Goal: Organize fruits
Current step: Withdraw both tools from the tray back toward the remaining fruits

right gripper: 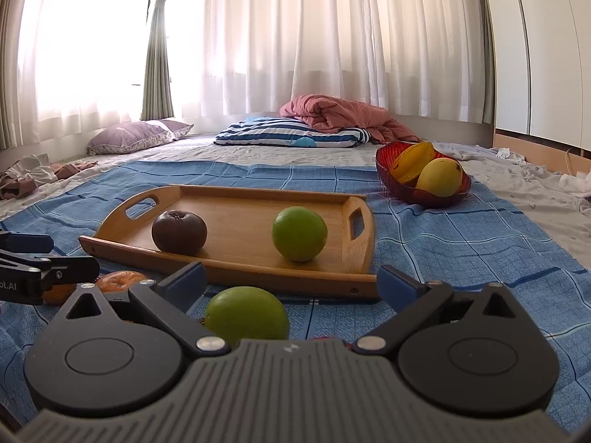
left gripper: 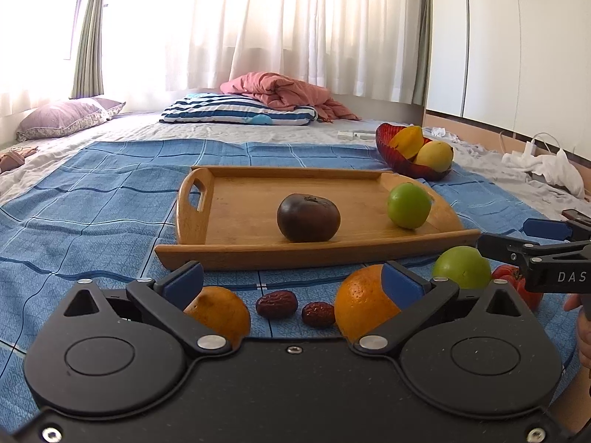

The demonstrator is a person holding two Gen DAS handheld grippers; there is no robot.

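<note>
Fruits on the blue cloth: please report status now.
Left tool open, right tool open, both empty. Green fruit before right tool, on cloth. Tray holds two fruits. Nothing blocking.

"DAS" on right claw (left gripper: 532,236), maybe "pt.AI" left claw (right gripper: 51,254)

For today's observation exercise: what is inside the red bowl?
The red bowl holds a yellow mango and a starfruit behind it. Anything beneath them is hidden by the fruit and the rim.
</note>
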